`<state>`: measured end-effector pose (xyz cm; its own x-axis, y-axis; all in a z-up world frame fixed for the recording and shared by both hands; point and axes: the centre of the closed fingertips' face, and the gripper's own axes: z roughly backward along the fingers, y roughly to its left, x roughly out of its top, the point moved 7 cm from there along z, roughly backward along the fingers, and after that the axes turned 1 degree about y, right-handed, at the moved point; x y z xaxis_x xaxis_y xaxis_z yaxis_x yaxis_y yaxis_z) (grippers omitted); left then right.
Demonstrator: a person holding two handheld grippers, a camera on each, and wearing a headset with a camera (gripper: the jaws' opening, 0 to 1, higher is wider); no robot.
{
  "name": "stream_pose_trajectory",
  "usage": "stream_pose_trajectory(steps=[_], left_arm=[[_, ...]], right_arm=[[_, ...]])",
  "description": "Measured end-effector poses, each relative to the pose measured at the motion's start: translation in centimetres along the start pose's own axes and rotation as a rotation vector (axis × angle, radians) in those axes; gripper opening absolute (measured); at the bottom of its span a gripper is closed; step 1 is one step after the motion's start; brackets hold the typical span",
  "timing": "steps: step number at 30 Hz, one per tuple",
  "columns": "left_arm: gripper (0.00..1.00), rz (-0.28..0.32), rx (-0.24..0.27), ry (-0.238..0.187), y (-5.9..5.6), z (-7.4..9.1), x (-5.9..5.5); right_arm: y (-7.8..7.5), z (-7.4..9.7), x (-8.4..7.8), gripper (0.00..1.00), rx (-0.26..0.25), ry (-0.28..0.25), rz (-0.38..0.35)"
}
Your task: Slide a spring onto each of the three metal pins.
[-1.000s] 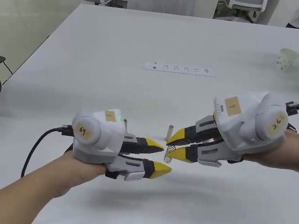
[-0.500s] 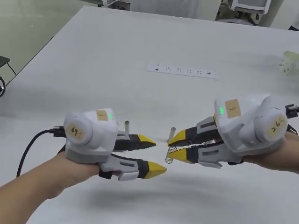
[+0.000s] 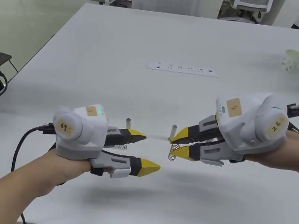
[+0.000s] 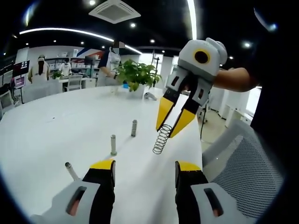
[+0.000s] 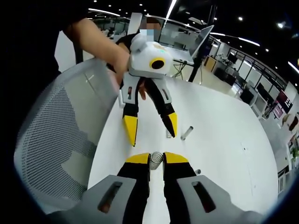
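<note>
**Head view.** The right gripper (image 3: 177, 145) has its yellow tips drawn almost together on one end of a spring (image 3: 172, 153). The spring hangs off the tips, just above the table (image 3: 93, 56). A pin (image 3: 174, 129) stands upright just beyond those tips. A second pin (image 3: 128, 122) stands just beyond the left gripper (image 3: 147, 150), whose jaws gape wide and hold nothing. A second coil (image 3: 120, 146) lies beside the left gripper's far jaw; I cannot tell whether it sits on a pin. The step in hand looks like carrying the spring to a bare pin. The next move calls for lining its bore up over the pin's top and then lowering it.

**Left gripper view.** A row of three pins (image 4: 113, 144) runs away to the left of the open jaws. The farthest pin (image 4: 134, 128) looks ribbed, perhaps already sleeved. The spring dangles aslant from the right gripper's tips. It is slender and silvery, with open coils.

**Right gripper view.** The spring shows end-on as a small loop nipped between the near tips. The left gripper stands opposite with its jaws spread.
</note>
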<state>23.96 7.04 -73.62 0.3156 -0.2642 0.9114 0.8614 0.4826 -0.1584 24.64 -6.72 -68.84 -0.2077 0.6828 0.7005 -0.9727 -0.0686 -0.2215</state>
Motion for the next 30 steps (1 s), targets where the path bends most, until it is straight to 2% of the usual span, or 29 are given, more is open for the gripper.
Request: stream_pose_trajectory(steps=[5, 8, 20, 26, 30], left_arm=[[0.5, 0.009, 0.03, 0.003, 0.6, 0.8, -0.3], [0.53, 0.033, 0.068, -0.011, 1.3, 1.6, -0.4], [0.66, 0.059, 0.145, -0.013, 2.5, 4.8, -1.4], [0.74, 0.076, 0.18, -0.011, 2.9, 5.7, -1.8], [0.83, 0.09, 0.208, -0.041, 3.3, 6.4, -1.8]], right_arm=[[-0.2, 0.1, -0.2, 0.07, -0.007, 0.001, -0.004], [-0.2, 0.0, -0.2, 0.07, -0.01, 0.004, -0.005], [-0.3, -0.1, -0.6, 0.07, -0.019, 0.016, 0.002], [-0.4, -0.1, -0.7, 0.07, -0.027, 0.017, -0.004], [-0.5, -0.1, -0.9, 0.07, -0.032, 0.02, -0.008]])
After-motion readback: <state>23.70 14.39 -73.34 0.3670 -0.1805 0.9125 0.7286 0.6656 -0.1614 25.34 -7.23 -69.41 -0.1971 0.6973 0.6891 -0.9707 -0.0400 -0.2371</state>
